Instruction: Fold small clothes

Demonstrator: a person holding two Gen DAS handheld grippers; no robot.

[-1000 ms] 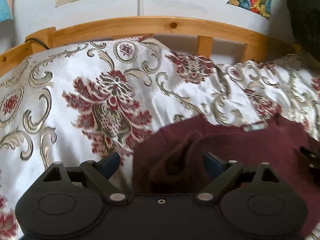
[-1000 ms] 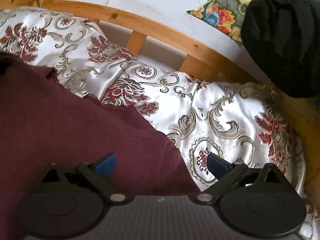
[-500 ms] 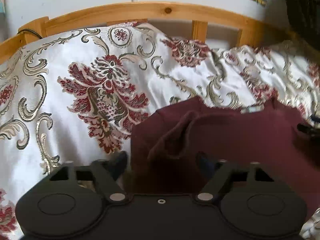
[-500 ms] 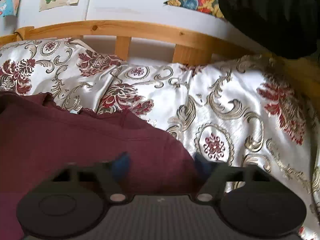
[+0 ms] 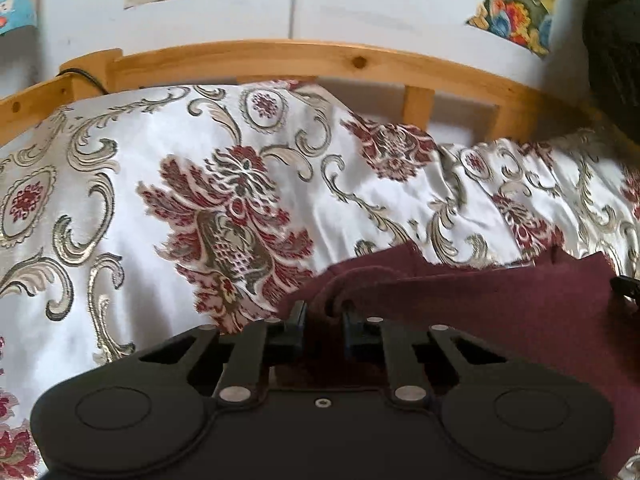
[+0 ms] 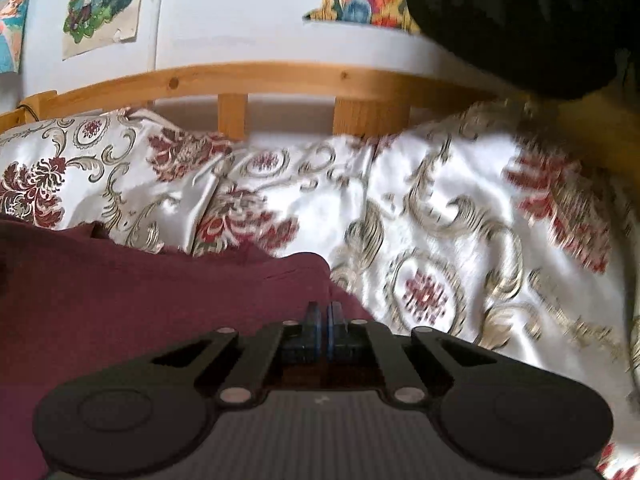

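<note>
The left tool (image 5: 323, 314) is closing its jaws on a bunched fold of the maroon garment (image 5: 500, 304); the cloth fills the gap between the two pads, which already pinch it. The gathered fold rises just ahead of the tips, and the rest of the garment spreads flat to the right of this tool. To the left and ahead of it lies the bedspread (image 5: 160, 208), white satin with red flowers and grey scrolls. Beyond that runs the wooden bed rail (image 5: 280, 56), with a black cable at its left end. At the far right edge of this view a small black part shows over the garment; I cannot tell for certain what it is.

The right tool (image 6: 323, 314) is closed, its blue pads drawn together with only a thin line between them. They sit at the garment's right corner, and the cloth edge appears to be pinched between them, though the layer is too thin to see clearly. The garment stretches away to the left of this tool; the bedspread lies ahead and to the right, blurred there. A black bulky item (image 6: 520, 16) hangs beyond the rail at upper right. Posters (image 6: 104, 4) are stuck on the white wall behind.
</note>
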